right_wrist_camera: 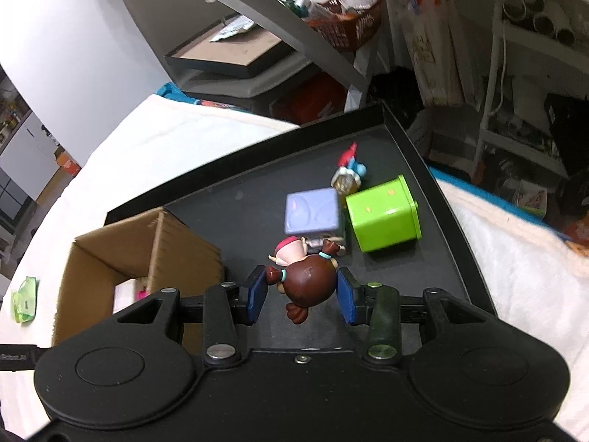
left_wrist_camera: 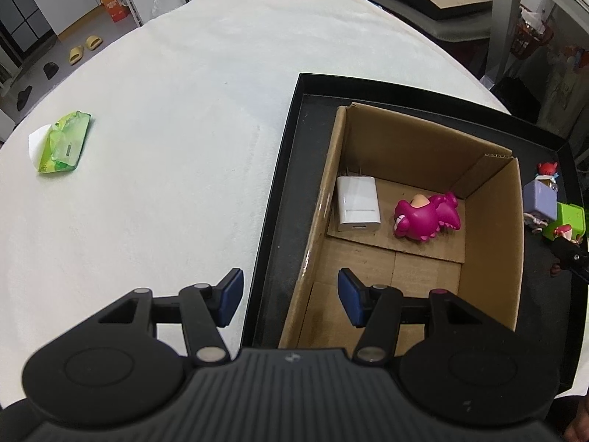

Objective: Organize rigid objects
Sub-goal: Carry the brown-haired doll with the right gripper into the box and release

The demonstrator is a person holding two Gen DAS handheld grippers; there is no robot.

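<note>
Right wrist view: a small figurine with glossy brown hair, two bunches tied with teal bands, a pink cap and pale limbs is seen between the blue pads of the right gripper. The pads are closed in against the sides of the brown head, so the toy is clamped there, over the black tray. Its face is turned away and cannot be made out. Just beyond it a lilac cube and a lime-green cube-shaped tin are set side by side on the tray, with another small figure in red and blue behind them, too blurred to read. A further toy is partly hidden under the lilac cube. To the left stands an open cardboard box on the same tray; only slivers of white and pink are seen inside it from here.

From the left wrist view the box interior is shown plainly: a white charger block lies beside a magenta figurine on the box floor, close but apart. The left gripper is held with its pads spread wide and nothing between them, above the near edge of the box. A green packet lies well apart on the white cloth.
</note>
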